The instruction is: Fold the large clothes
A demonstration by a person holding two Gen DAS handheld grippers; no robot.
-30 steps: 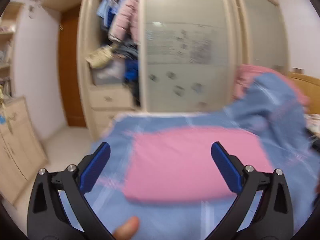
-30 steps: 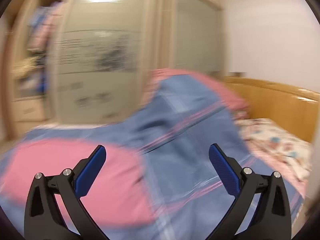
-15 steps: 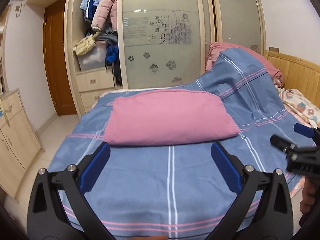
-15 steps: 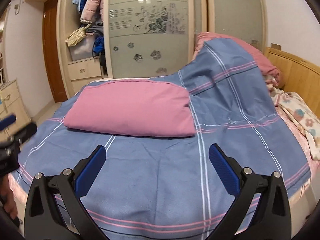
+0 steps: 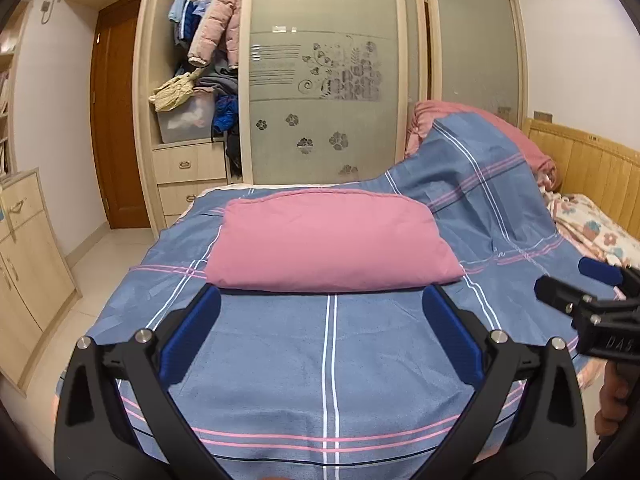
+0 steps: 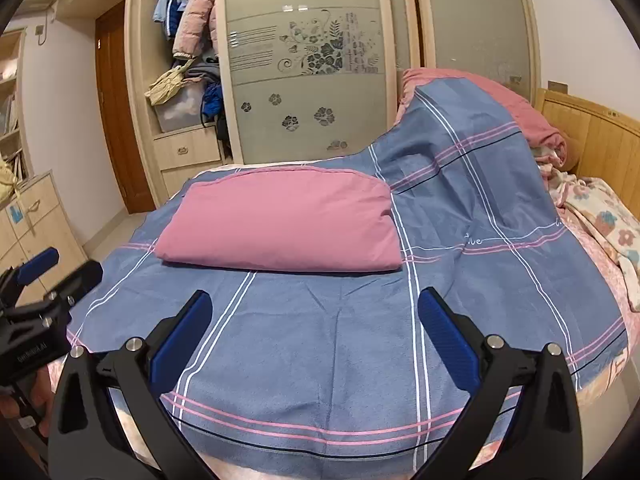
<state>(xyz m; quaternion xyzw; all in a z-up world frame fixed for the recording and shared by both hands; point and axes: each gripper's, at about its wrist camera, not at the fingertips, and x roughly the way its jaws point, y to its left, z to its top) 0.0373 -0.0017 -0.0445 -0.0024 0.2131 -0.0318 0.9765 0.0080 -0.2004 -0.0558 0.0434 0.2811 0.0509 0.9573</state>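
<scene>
The folded pink garment (image 5: pixel 332 240) now lies neat at centre frame on the blue plaid sheet (image 5: pixel 328 360), both views steadied, left gripper (image 5: pixel 320 320) and right gripper (image 6: pixel 316 320) spread wide, empty—folding seemingly finished.

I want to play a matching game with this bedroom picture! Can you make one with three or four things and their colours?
Things:
1. folded cloth
2. bed cover
3. room door
4. headboard

Colours:
A. blue with stripes
B. light yellow wood
C. pink
D. dark brown wood

Pairs: 1-C, 2-A, 3-D, 4-B
</scene>
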